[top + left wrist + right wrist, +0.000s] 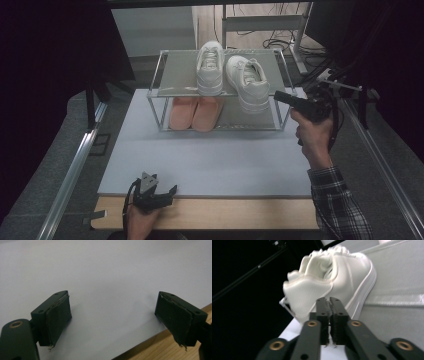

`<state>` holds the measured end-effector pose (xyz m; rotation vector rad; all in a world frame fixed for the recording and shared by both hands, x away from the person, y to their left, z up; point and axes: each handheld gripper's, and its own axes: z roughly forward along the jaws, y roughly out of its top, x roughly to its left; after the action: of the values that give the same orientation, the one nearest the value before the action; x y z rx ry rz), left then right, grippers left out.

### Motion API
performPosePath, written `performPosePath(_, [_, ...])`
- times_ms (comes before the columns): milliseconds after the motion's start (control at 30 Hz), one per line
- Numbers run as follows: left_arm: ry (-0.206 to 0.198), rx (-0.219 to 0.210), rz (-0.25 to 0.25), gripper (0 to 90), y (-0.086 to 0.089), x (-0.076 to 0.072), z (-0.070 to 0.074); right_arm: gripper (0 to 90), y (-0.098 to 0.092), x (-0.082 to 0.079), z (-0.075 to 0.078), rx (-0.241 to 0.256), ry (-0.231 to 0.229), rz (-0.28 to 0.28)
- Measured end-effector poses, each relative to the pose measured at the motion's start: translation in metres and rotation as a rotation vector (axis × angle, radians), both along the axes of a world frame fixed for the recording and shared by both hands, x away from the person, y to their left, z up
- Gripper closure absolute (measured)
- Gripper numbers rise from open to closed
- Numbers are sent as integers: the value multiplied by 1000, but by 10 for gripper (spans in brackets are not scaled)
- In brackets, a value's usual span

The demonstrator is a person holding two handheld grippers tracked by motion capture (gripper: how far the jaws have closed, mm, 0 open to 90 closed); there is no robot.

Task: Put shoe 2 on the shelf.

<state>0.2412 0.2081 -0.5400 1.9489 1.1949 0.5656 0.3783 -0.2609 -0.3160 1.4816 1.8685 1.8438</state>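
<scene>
A two-shelf metal rack [176, 70] stands at the back of the white board [215, 160]. Two white sneakers rest on its top shelf: the left one [210, 65] straight, the right one [248, 80] angled, its heel over the front edge. A pair of pink slippers [195, 113] lies on the lower shelf. My right gripper [278, 95] is just right of the angled sneaker's heel. In the right gripper view its jaws [329, 301] are shut with nothing between them, the sneaker [342, 272] just beyond. My left gripper [161, 193] rests open at the board's front edge, empty [112, 307].
A wooden table edge [225, 212] runs below the white board. Metal rails [75, 165] flank the table on both sides. Cables and a stand [295, 45] lie on the floor behind the rack. Dark curtains close in on the left and right.
</scene>
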Motion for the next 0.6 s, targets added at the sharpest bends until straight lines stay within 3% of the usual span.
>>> performPosePath(100, [0, 0, 0, 133, 0, 0, 0, 895, 3, -9, -10, -31, 4, 24])
performPosePath(167, [0, 0, 0, 133, 0, 0, 0, 895, 8, -12, -16, -80, 0, 28])
performPosePath(367, [0, 0, 0, 133, 0, 0, 0, 895, 16, -10, -30, -95, 20, 47])
performPosePath(600, [1, 2, -1, 133, 0, 0, 0, 896, 19, -4, -35, -87, 30, 44])
